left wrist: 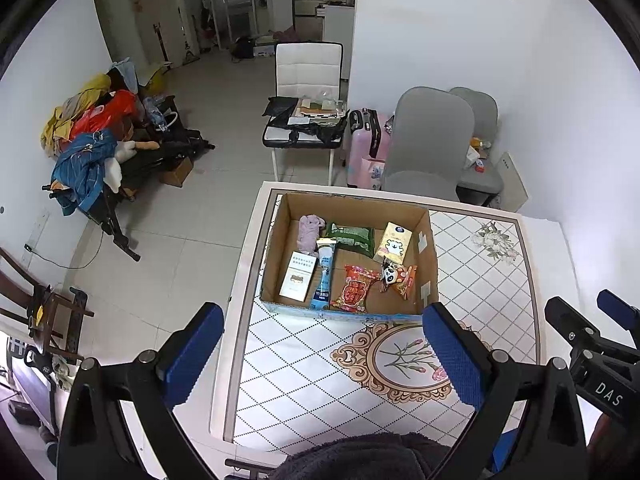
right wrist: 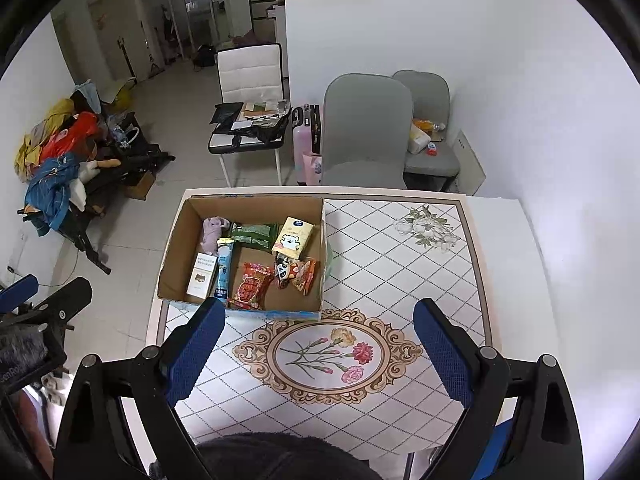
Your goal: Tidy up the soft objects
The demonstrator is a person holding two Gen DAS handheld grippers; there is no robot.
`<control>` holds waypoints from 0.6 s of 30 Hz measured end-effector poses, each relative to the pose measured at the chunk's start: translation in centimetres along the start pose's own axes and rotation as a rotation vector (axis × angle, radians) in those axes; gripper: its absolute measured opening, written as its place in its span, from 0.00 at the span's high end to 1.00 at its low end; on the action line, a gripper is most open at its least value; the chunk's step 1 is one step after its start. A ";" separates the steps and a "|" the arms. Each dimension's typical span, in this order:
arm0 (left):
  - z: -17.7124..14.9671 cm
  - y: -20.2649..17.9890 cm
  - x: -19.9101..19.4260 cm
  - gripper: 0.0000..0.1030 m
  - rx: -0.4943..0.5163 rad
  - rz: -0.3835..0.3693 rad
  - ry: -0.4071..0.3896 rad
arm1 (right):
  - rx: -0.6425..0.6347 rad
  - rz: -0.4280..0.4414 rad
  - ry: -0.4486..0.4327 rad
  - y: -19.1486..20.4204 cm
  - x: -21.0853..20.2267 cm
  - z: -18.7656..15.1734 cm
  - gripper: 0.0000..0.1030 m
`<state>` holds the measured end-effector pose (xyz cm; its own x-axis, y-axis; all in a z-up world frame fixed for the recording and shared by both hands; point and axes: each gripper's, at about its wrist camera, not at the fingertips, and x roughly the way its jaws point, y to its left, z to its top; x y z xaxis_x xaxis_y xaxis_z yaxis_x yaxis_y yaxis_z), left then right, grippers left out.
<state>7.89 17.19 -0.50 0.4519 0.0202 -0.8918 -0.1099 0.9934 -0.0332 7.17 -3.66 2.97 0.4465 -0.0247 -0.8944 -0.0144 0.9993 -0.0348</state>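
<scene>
Both tools hang above the near half of the tiled, flower-patterned counter [right wrist: 400,248], each spread wide and carrying nothing: the left hand-held gripper [left wrist: 322,360] and the right hand-held gripper [right wrist: 320,356]. The soft things already lie inside the open brown cardboard box [right wrist: 176,240] at the counter's far left corner: a small lilac plush toy [right wrist: 212,232], a dark green foil pouch [right wrist: 254,235], a yellow tissue pack printed with a white bear [right wrist: 292,238], a red crinkly snack packet [right wrist: 250,286], a panda-faced snack packet [right wrist: 294,272], a blue-and-white tube [right wrist: 224,266] and a white carton with a gold emblem [right wrist: 202,278].

The likely trouble is crowding. The tube rests against the carton and overlaps the pouch's end, so fingers closing on one item may drag its neighbour along. The slick foil packets could slip out of a shallow pinch, and a hard squeeze would crush whatever is inside. The box sits close to the counter's left edge, so a push against its wall might slide it toward the floor.

Little print is legible. "DAS" shows in white on the right tool's black body in the left wrist view. The carton and tube carry lines of small text, possibly Chinese, too fine to read.
</scene>
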 end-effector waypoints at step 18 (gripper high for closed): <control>-0.2 -0.6 0.0 0.01 0.021 -0.007 0.005 | 0.025 -0.002 -0.007 -0.6 -0.6 -0.1 0.06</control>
<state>7.80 16.57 -0.53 0.4481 0.0125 -0.8939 -0.0882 0.9956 -0.0303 6.84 -4.28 3.46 0.4527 -0.0261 -0.8913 0.0082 0.9997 -0.0251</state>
